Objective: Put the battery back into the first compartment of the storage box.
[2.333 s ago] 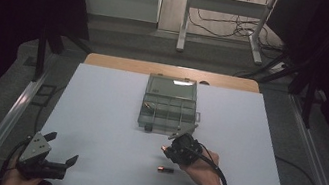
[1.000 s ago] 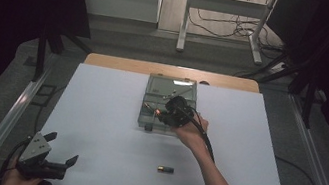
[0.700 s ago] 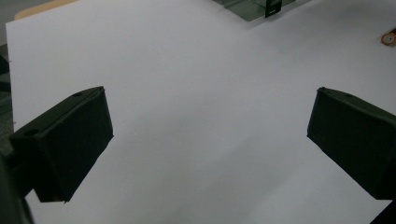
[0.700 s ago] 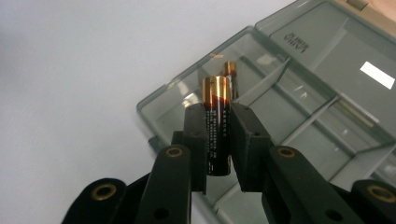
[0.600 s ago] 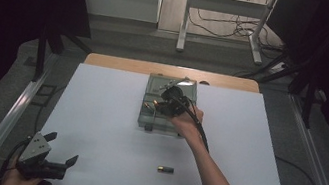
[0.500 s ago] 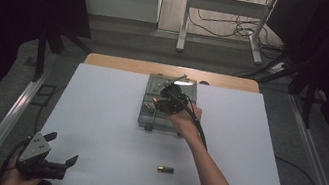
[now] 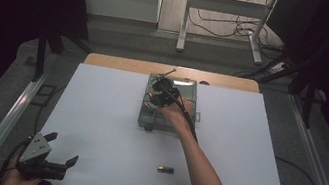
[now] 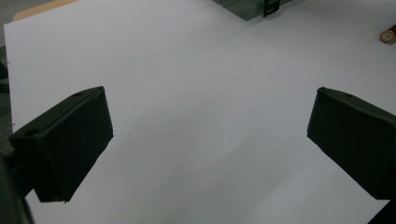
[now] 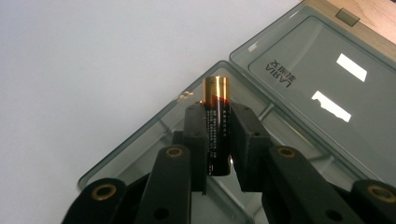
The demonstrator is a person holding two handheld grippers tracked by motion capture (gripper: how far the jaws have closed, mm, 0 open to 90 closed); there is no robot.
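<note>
right tool (image 9: 217, 140) clamps battery (image 9: 216, 126) over open case (image 9: 299, 84) | left tool (image 8: 205, 135) wide, nothing between

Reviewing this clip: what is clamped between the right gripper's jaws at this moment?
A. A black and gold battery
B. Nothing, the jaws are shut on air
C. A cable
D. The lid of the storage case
A: in the right gripper view the right gripper pinches an upright battery between its pads, above the open clear case.
</note>
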